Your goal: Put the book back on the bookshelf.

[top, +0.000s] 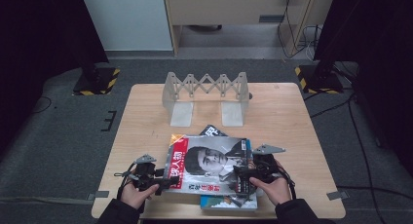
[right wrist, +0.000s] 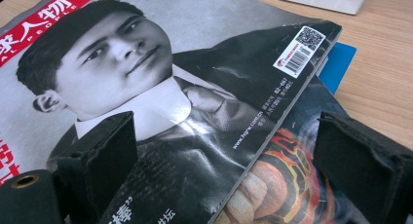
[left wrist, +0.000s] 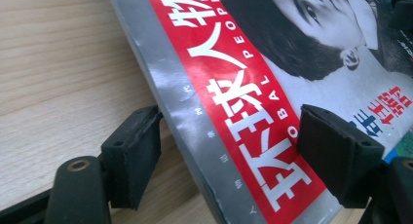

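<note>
Top magazine [top: 209, 163] lies on the pile at the table's [top: 292, 117] six o'clock edge. Left claw [top: 168, 181] straddles its spine at nine o'clock, jaws apart; right claw [top: 239, 177] brackets the three o'clock edge, also apart, equally close.

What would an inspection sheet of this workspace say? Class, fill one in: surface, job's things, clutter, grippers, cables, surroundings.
Surface: wooden table, bare at the sides.
Job's things: top magazine with a red title band, lying on other magazines.
Clutter: folding rack at the far edge.
Grippers: left gripper open astride the magazine's spine; right gripper open over its opposite edge.
Cables: one trails from each gripper; more on the floor.
Surroundings: grey carpet, striped stand bases.
</note>
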### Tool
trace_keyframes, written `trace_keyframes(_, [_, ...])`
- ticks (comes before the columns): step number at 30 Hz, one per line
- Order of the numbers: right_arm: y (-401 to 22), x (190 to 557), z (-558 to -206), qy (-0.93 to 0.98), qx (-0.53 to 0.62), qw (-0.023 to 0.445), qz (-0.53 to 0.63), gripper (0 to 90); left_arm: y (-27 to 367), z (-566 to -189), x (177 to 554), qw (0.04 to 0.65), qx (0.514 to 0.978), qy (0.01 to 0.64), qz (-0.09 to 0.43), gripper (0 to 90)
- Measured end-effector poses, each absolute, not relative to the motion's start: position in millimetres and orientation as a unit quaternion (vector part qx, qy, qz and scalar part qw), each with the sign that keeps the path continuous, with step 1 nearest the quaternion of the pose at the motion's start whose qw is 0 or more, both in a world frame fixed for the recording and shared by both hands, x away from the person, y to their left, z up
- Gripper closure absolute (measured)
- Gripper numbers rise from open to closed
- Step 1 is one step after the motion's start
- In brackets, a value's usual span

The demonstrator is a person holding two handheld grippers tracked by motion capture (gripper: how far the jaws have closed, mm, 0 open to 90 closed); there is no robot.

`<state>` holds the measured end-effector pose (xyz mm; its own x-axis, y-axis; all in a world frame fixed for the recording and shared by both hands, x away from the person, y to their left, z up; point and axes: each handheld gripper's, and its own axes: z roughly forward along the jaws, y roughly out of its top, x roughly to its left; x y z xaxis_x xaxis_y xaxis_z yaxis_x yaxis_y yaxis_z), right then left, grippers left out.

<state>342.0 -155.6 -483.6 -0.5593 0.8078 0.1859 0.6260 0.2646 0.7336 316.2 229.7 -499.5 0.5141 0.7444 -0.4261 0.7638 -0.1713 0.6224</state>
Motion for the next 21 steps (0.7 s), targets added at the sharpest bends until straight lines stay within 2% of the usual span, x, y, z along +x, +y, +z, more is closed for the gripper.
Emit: trace_keyframes(21, [-150,341,-485,0.788,0.446,0.113,0.410,10.0,222,-510,324,0.422,0.760,0.489,-0.080,18.1])
